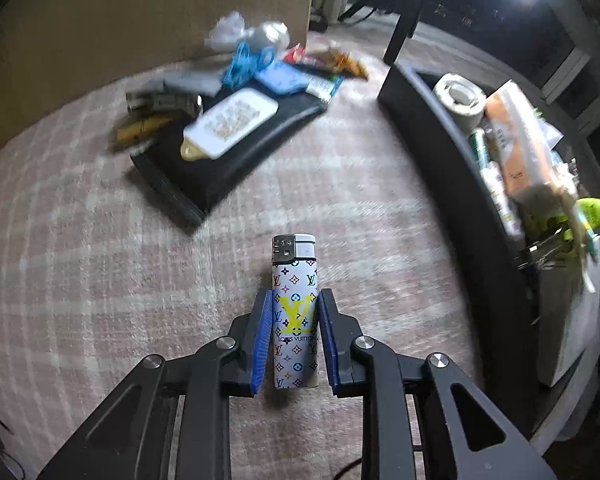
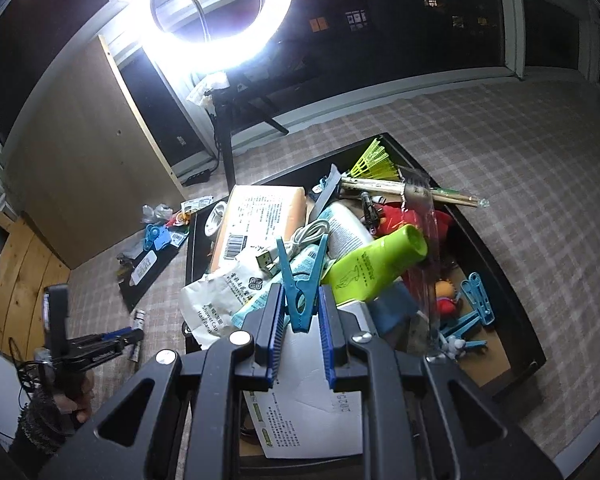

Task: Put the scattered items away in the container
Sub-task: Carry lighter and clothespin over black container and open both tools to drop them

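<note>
A white lighter [image 1: 295,312] with a coloured monogram print lies on the checked carpet, metal head pointing away. My left gripper [image 1: 296,294] is shut on it, both blue pads against its sides. The right wrist view shows that left gripper [image 2: 134,334] low at the left, over the carpet. My right gripper [image 2: 300,288] is shut on a blue clothespin [image 2: 302,292], held above the black container [image 2: 192,248]. The container holds a green bottle [image 2: 376,268], an orange pack [image 2: 260,216], a tape roll [image 1: 458,98] and several other things.
A black lid [image 1: 236,168] lies on the carpet behind the lighter, with a white flat item [image 1: 232,120], blue clips [image 1: 244,64] and wrappers on and around it. A brown board [image 1: 140,20] stands behind, and a ring light [image 2: 212,12] on a tripod. A person's sleeved hand [image 2: 40,420] holds the left gripper.
</note>
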### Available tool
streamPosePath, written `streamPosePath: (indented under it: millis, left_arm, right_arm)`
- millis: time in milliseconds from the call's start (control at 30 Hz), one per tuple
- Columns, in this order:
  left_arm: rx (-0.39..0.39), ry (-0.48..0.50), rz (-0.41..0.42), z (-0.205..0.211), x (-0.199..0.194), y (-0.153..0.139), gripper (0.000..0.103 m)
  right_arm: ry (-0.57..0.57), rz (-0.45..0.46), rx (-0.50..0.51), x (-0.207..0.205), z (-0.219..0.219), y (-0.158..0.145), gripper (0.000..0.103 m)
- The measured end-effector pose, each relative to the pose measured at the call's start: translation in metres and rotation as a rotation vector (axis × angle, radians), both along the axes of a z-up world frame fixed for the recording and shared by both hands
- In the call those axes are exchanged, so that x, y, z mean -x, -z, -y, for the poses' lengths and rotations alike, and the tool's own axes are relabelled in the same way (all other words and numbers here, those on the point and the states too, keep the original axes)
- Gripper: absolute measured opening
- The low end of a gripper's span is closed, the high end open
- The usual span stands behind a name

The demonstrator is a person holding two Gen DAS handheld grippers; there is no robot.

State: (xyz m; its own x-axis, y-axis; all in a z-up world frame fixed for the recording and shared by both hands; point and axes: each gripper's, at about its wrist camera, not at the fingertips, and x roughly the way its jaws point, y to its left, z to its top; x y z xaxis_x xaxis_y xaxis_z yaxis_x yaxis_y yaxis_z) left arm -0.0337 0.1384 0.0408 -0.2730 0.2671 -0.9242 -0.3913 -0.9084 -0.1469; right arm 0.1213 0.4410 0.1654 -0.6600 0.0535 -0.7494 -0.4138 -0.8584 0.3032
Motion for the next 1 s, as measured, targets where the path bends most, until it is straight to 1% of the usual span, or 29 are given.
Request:
streamPosePath:
  millis: [67, 200, 300, 367, 400, 467, 533, 567, 633, 667, 700, 733, 767, 867, 900, 1000]
  left_arm:
    - [-0.030, 0.021, -0.023, -0.006, -0.003, -0.016, 0.022]
    - [-0.110, 0.098, -0.078, -0.033, -0.009, -0.059, 0.022]
    - [-0.162, 0.187, -0.116, -0.067, -0.013, -0.096, 0.022]
    - [-0.179, 0.245, -0.145, -0.092, -0.013, -0.121, 0.022]
    - [-0.186, 0.273, -0.157, -0.108, -0.015, -0.126, 0.022]
    - [-0.199, 0.328, -0.171, -0.141, -0.014, -0.127, 0.022]
    - [-0.214, 0.375, -0.179, -0.162, -0.024, -0.138, 0.022]
    - [-0.221, 0.398, -0.182, -0.176, -0.029, -0.137, 0.022]
    - [-0.240, 0.435, -0.187, -0.173, -0.035, -0.154, 0.022]
    - [-0.241, 0.447, -0.189, -0.181, -0.038, -0.156, 0.026]
    - [-0.238, 0.455, -0.188, -0.187, -0.038, -0.158, 0.034]
    - [-0.242, 0.458, -0.190, -0.189, -0.039, -0.159, 0.047]
    - [-0.254, 0.455, -0.201, -0.189, -0.039, -0.161, 0.048]
    - [-0.260, 0.444, -0.218, -0.180, -0.037, -0.165, 0.048]
    - [-0.259, 0.427, -0.223, -0.175, -0.033, -0.166, 0.048]
    - [-0.253, 0.373, -0.230, -0.156, -0.020, -0.167, 0.048]
  right_arm:
    - [0.009, -0.002, -0.003, -0.003, -0.003, -0.001, 0.017]
    - [0.039, -0.003, -0.004, -0.012, -0.012, -0.001, 0.017]
    - [0.068, -0.001, -0.009, -0.021, -0.019, -0.001, 0.017]
    - [0.093, 0.004, -0.015, -0.031, -0.026, -0.001, 0.017]
    - [0.105, 0.006, -0.018, -0.034, -0.029, -0.001, 0.017]
    - [0.133, 0.017, -0.029, -0.044, -0.036, 0.000, 0.017]
    - [0.155, 0.029, -0.039, -0.051, -0.041, 0.001, 0.017]
    - [0.161, 0.037, -0.041, -0.054, -0.044, 0.002, 0.017]
    - [0.153, 0.050, -0.045, -0.058, -0.048, 0.004, 0.018]
    - [0.167, 0.061, -0.055, -0.059, -0.049, 0.004, 0.025]
    - [0.185, 0.078, -0.068, -0.060, -0.050, 0.004, 0.038]
    - [0.196, 0.075, -0.077, -0.061, -0.050, 0.002, 0.042]
    - [0.203, 0.064, -0.083, -0.063, -0.050, 0.001, 0.044]
    - [0.211, 0.037, -0.089, -0.066, -0.050, -0.005, 0.046]
    - [0.213, 0.030, -0.090, -0.065, -0.050, -0.006, 0.048]
    - [0.201, 0.009, -0.077, -0.061, -0.048, -0.008, 0.049]
